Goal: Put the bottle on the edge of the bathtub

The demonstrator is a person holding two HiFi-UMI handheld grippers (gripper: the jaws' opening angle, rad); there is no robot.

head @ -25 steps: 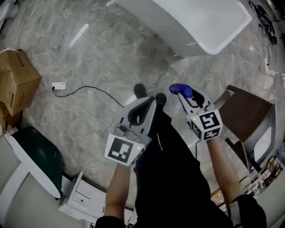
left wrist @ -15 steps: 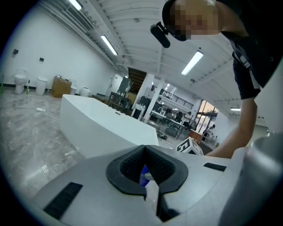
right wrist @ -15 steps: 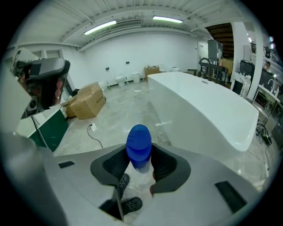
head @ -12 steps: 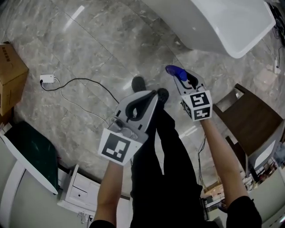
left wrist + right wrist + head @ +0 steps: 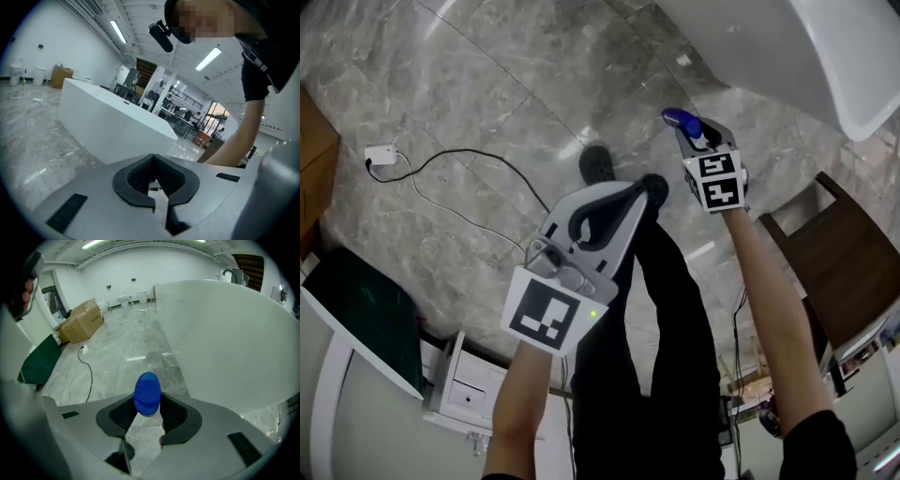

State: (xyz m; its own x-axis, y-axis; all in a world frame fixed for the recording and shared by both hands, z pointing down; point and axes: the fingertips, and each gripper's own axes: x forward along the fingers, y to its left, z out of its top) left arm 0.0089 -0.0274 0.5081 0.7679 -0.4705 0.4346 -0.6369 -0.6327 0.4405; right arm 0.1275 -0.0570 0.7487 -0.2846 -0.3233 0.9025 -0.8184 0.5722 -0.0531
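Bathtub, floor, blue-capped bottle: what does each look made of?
The white bathtub is a smooth, seamless, soft-sheen shell, probably acrylic or stone resin. The grey floor is polished veined tile, marble or marble-look, mirroring lights. The blue-capped bottle has an opaque plastic-looking cap; its body seems clear.

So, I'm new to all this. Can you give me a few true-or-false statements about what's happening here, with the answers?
1. The right gripper is clamped on a bottle with a blue cap. True.
2. The bottle stands on the edge of the bathtub. False: the right gripper holds it in the air, over the floor beside the tub.
3. The left gripper holds a second bottle. False: its jaws are together with nothing between them.
4. A cable lies on the floor. True.
5. The bathtub is dark green. False: it is white.
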